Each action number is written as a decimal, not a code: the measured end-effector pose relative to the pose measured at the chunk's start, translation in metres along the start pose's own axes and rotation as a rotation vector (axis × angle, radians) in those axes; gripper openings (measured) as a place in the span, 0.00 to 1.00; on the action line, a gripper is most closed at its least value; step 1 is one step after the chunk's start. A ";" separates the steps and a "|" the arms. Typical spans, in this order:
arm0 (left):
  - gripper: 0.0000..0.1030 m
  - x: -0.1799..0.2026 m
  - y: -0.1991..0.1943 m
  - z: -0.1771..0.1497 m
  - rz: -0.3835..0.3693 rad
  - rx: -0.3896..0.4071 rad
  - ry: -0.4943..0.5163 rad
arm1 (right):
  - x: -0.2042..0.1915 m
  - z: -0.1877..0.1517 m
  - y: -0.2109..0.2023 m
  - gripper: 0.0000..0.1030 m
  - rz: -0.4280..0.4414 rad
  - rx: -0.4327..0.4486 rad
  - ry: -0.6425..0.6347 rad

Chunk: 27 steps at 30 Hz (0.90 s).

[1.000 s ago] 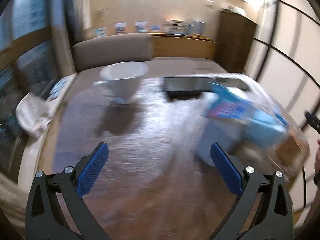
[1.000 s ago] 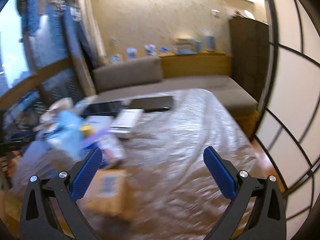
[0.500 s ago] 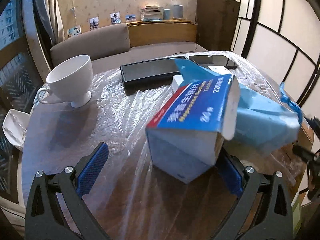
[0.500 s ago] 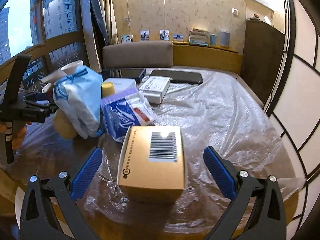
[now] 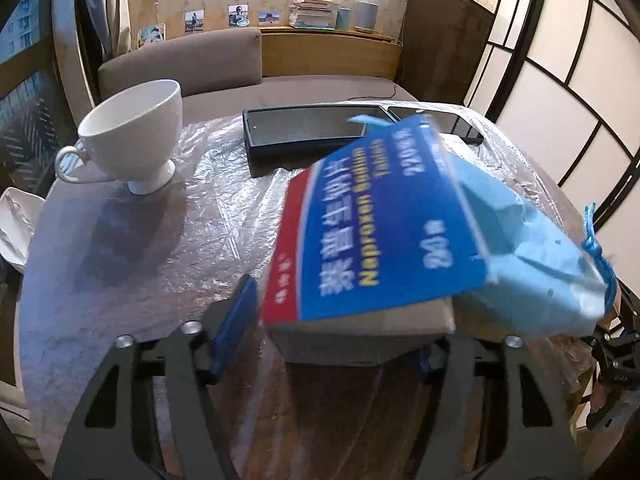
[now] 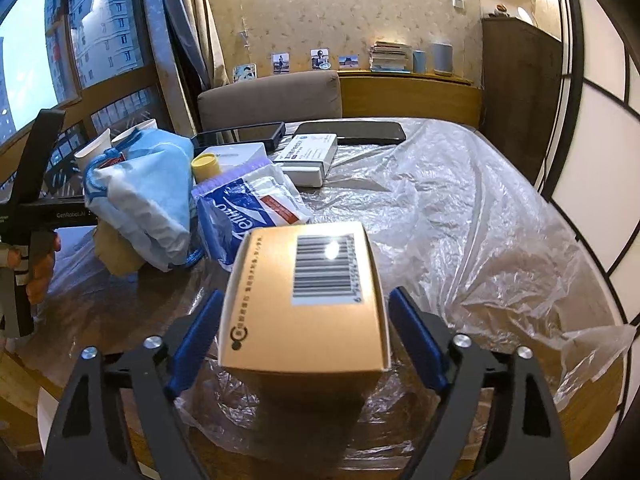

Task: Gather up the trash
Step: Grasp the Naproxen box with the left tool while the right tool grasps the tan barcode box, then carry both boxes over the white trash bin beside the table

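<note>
In the left wrist view my left gripper (image 5: 332, 332) has closed around a blue and red medicine box (image 5: 376, 232); its fingers press the box's sides, and the box is tilted and blurred. A crumpled blue bag (image 5: 532, 248) lies behind it. In the right wrist view my right gripper (image 6: 306, 336) straddles a tan cardboard box with a barcode (image 6: 308, 300); small gaps show between the pads and the box. The blue bag (image 6: 148, 196) and a blue tissue pack (image 6: 248, 212) lie to the left.
A white cup (image 5: 134, 136), a black tray (image 5: 308, 128) and a phone (image 5: 440, 120) stand on the plastic-covered table (image 5: 192, 208). A white box (image 6: 310, 156), a yellow-capped bottle (image 6: 206, 166) and paper cups (image 6: 96, 148) sit further back. A sofa (image 6: 272, 96) stands behind.
Both grippers moved forward and narrowed. The left one closed onto the medicine box, which tilted up. The right one narrowed around the tan box, which now fills its jaws.
</note>
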<state>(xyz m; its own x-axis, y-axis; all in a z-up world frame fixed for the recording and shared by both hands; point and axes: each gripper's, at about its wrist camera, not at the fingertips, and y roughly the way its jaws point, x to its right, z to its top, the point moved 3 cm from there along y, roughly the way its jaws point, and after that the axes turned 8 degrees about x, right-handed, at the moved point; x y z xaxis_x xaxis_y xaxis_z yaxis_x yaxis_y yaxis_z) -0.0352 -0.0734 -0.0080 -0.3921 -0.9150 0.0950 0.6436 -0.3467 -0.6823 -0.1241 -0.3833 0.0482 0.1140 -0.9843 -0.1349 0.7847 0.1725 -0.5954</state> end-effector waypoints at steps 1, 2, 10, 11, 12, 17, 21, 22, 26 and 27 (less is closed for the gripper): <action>0.51 0.000 -0.001 0.000 0.007 -0.002 0.001 | 0.001 -0.001 0.000 0.69 0.011 0.000 0.011; 0.47 0.000 -0.001 0.000 0.014 -0.005 0.002 | 0.002 -0.001 0.000 0.60 0.025 0.000 0.021; 0.47 -0.015 -0.018 -0.004 0.045 0.018 -0.075 | 0.000 0.003 -0.011 0.46 0.110 0.033 0.048; 0.47 -0.018 -0.021 -0.004 0.043 0.021 -0.088 | -0.002 0.004 -0.013 0.46 0.114 0.038 0.041; 0.47 -0.021 -0.025 -0.006 0.036 0.024 -0.104 | -0.004 0.005 -0.014 0.46 0.117 0.042 0.036; 0.47 -0.031 -0.047 -0.016 0.041 0.055 -0.139 | -0.015 0.010 -0.025 0.46 0.153 0.059 0.017; 0.47 -0.031 -0.060 -0.026 0.040 0.053 -0.145 | -0.031 0.008 -0.031 0.46 0.201 0.057 -0.006; 0.47 -0.029 -0.062 -0.027 0.039 0.052 -0.142 | -0.034 0.007 -0.033 0.46 0.211 0.054 -0.012; 0.47 -0.021 -0.076 -0.035 0.044 0.068 -0.122 | -0.049 0.004 -0.039 0.46 0.253 0.044 -0.034; 0.47 -0.018 -0.081 -0.037 0.040 0.074 -0.116 | -0.052 0.002 -0.041 0.46 0.265 0.043 -0.039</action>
<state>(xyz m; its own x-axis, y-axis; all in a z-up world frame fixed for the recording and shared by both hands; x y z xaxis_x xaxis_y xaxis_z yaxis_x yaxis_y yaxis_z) -0.1044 -0.0213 0.0184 -0.2888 -0.9448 0.1549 0.7056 -0.3194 -0.6325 -0.1609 -0.3388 0.0815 0.3411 -0.9061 -0.2504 0.7497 0.4229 -0.5090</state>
